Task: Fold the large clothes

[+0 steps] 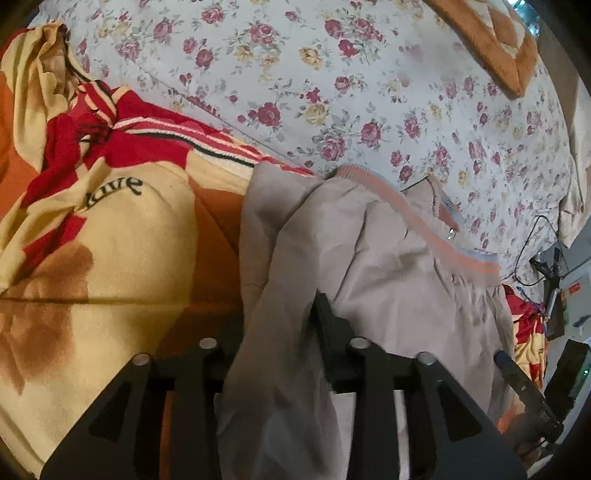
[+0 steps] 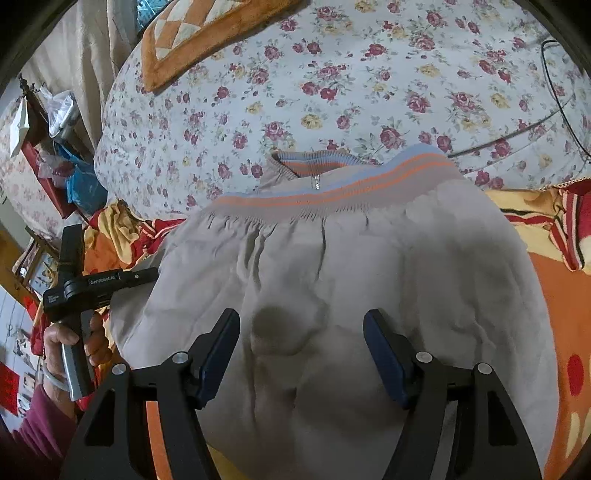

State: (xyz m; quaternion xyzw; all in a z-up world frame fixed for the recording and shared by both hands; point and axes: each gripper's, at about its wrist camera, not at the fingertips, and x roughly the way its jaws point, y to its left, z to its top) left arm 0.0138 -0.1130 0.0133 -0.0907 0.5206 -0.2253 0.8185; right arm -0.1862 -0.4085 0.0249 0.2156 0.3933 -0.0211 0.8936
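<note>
A beige jacket (image 2: 332,280) with an orange and blue ribbed hem (image 2: 332,192) and a zip lies on the bed. In the left wrist view the jacket (image 1: 388,258) is bunched, and a fold of it hangs between the fingers of my left gripper (image 1: 291,325), which is shut on it; only the right finger (image 1: 325,317) shows. My right gripper (image 2: 301,332) is open just above the middle of the jacket, holding nothing. The left gripper's handle (image 2: 74,295) and the hand on it show at the jacket's left edge.
A yellow, red and orange blanket (image 1: 110,229) lies under and beside the jacket. A floral quilt (image 2: 332,92) covers the bed beyond. An orange cushion (image 2: 192,33) lies at the far end. A black cable (image 2: 554,103) runs over the quilt. Clutter stands by the bed's left side (image 2: 55,147).
</note>
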